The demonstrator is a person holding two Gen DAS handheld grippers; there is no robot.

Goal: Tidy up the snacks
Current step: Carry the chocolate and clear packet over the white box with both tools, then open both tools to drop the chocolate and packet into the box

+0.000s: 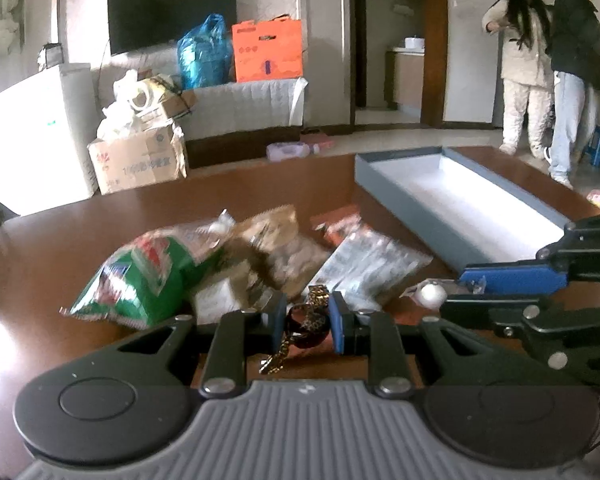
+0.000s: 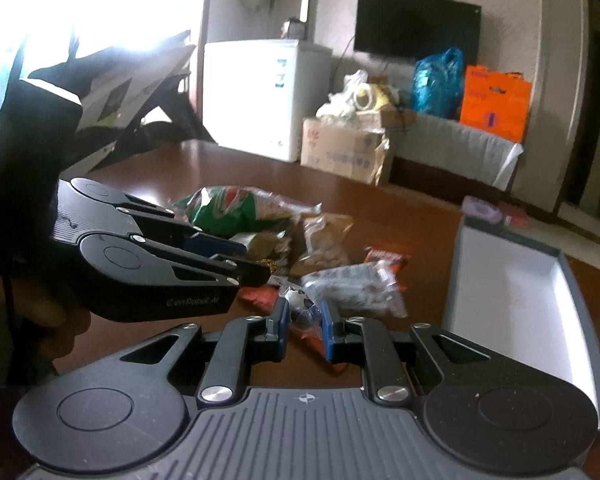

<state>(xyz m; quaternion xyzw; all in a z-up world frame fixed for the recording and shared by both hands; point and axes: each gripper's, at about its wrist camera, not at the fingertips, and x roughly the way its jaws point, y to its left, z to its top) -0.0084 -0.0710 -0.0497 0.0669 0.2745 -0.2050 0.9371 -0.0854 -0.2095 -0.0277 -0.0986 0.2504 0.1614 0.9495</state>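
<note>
Both grippers' fingers are nearly closed: left gripper (image 1: 308, 316) pinches a leopard-print snack (image 1: 315, 307), right gripper (image 2: 303, 320) a clear-wrapped snack (image 2: 300, 304); the open box (image 2: 512, 300) lies right of and beyond the right fingers, nearer that hand

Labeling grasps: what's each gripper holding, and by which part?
Left gripper: small leopard-print wrapped snack, pinched across its middle. Right gripper: small clear-wrapped snack, pinched at the wrapper's near end.

Snack pile on brown wooden table (image 1: 60, 248): green crinkled plastic snack bag (image 1: 140, 280) motion-blurred, print unreadable. Beside it, brown translucent packet (image 1: 276, 240) smeared, contents indistinct. Grey shallow rectangular box (image 2: 580, 280), right of pile, cut by frame edge in right wrist view. Small clear-wrapped item (image 2: 302, 312) partly hidden between blue pads (image 2: 327, 328); identity unclear.
</note>
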